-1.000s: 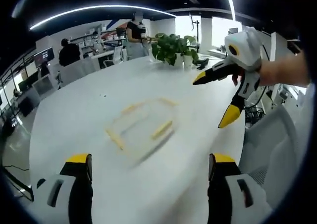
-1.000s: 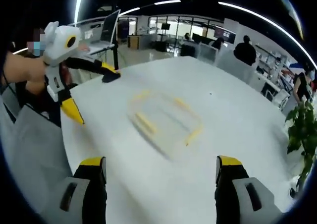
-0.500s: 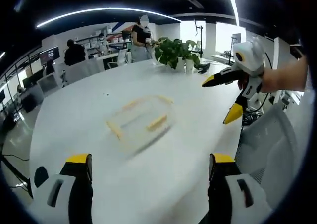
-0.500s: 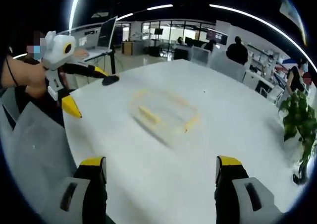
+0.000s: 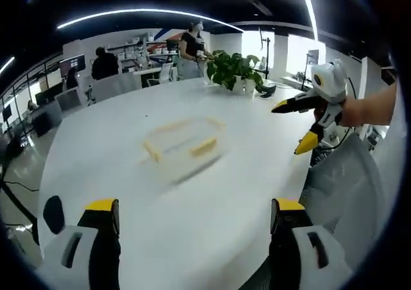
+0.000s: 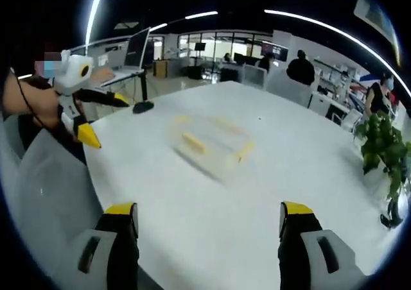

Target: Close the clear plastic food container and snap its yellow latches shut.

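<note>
Nearest in the left gripper view, the left tool (image 5: 192, 222) hangs over the near edge of the white worktop (image 5: 212, 213), its two yellow-tipped jaws spread wide with nothing between them. The right tool (image 6: 209, 226) stands the same way in the right gripper view: jaws well apart, empty, above bare worktop (image 6: 212, 238).

Farther in, well apart from both tools, the clear plastic food container (image 5: 183, 147) sits alone near the middle of the worktop, its yellow latches (image 5: 203, 147) showing along its sides; blur hides whether the lid is seated. The right gripper view shows the same container (image 6: 210, 145).

Off to one side, the right tool (image 5: 307, 124) is held above the worktop's edge. Beyond stands a potted plant (image 5: 234, 70), then office desks and people at the back of the room.
</note>
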`<state>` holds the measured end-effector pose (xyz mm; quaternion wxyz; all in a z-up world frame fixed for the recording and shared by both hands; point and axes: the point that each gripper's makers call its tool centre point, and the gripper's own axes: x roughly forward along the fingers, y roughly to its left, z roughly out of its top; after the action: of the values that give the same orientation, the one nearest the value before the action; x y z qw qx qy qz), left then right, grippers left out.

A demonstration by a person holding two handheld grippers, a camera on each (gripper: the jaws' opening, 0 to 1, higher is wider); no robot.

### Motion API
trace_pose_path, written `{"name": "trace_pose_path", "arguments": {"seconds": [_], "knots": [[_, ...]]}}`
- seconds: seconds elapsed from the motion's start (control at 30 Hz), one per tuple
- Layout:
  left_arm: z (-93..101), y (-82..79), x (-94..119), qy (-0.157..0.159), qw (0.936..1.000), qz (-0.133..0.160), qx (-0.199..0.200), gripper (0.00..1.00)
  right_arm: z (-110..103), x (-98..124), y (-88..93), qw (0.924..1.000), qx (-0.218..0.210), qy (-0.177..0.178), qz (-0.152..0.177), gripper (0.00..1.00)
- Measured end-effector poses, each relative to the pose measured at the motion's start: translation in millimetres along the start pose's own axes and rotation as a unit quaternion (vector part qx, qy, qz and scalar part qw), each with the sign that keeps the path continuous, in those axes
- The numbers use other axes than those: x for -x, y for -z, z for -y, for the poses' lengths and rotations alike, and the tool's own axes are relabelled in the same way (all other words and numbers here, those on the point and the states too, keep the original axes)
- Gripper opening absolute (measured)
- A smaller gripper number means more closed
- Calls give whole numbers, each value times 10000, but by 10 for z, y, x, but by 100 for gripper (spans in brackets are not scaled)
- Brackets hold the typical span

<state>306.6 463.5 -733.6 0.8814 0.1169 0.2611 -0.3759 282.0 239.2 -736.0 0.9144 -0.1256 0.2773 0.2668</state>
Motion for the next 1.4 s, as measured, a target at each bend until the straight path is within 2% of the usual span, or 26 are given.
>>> {"name": "trace_pose_path", "arguments": {"seconds": [0.13, 0.37, 0.63, 0.9, 1.07, 1.4], "knots": [[15, 101, 65, -57, 10000, -5, 57, 99, 10, 79, 77, 10000, -55, 30, 21, 92], [-2, 171, 157, -163, 9997, 57, 173, 99, 6, 211, 161, 9999, -21, 131, 41, 92], [47, 132, 238, -185, 9977, 471, 443, 99, -24, 296, 312, 9998, -66, 191, 37, 91], [86, 208, 255, -204, 9971, 505, 528, 99, -80, 292, 406, 9995, -129, 271, 74, 90], [82, 243, 253, -216, 9973, 480, 521, 99, -69, 279, 403, 9991, -288, 282, 140, 89], [72, 248, 235, -244, 9974, 473, 477, 99, -75, 268, 403, 9991, -301, 251, 155, 89]]}}
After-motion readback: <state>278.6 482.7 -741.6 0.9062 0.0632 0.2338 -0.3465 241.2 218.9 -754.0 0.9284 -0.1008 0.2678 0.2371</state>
